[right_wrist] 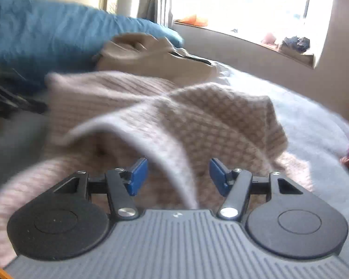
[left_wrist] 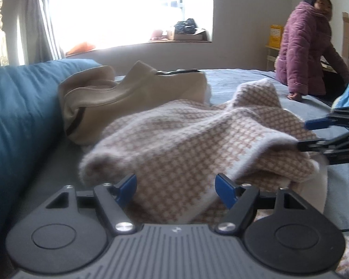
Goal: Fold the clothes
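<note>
A woman in a purple quilted coat (left_wrist: 307, 48) leans on the grey bed (left_wrist: 239, 79), a teal duvet (left_wrist: 18, 102) bunched left, clutter on the bright windowsill (left_wrist: 181, 33).

A bright, washed-out window (left_wrist: 130, 11) fills the wall at twelve o'clock, with a grey curtain (left_wrist: 43, 21) at ten o'clock and clutter along its sill (left_wrist: 181, 40). The bed's grey-blue sheet (left_wrist: 239, 76) stretches beneath it. At two o'clock a person in a purple padded coat (left_wrist: 307, 51) leans on the bed beside a pale wall (left_wrist: 249, 11).
</note>
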Demonstrator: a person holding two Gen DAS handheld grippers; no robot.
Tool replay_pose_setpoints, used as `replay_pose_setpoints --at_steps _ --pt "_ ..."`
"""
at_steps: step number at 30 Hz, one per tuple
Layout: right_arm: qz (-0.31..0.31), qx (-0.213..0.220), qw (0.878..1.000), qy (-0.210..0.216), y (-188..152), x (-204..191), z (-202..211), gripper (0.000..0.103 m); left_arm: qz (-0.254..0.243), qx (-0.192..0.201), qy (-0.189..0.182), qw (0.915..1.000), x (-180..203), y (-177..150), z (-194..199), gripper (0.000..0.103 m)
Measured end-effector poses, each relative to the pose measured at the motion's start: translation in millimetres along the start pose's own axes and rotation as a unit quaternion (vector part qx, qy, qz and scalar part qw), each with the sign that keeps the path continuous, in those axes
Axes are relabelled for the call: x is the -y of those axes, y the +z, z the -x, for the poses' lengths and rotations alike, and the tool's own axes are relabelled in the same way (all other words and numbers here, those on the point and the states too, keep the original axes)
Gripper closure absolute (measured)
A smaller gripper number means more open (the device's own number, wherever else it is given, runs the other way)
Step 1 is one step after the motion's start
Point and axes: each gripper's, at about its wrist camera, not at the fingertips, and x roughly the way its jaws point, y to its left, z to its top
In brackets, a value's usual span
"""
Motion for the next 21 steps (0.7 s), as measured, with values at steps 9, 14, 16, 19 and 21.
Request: replay_pose_setpoints --at_steps 9,14,16,19,21 --pt "-0.064 0.049 0.994 -0.073 18.0 -10.7 -41.4 0.086 -0.089 0.015 -0.018 0.9958 36.4 -4.2 -15.3 0.025" --pt "-0.017 0.002 0.999 -0.032 18.8 -18.4 -72.7 0.081 -0.129 0.041 -0.029 0.9904 62.0 -2.8 -22.7 0.025" --pt "0.003 0.004 0.999 -0.049 16.1 -20.3 -78.9 0.086 -0.129 0.044 -0.031 0.9903 66.2 -0.5 -29.1 0.025" --pt "-0.052 0.065 0.994 -0.065 32.2 -1.9 -64.6 0.098 -0.134 0.051 -0.016 0.9895 69.5 -0.2 -36.9 0.025" --pt "-0.059 0.118 0.988 -0.086 49.0 2.0 -45.5 0.099 -0.127 0.061 -0.012 0.9899 68.2 1.6 -38.6 0.025"
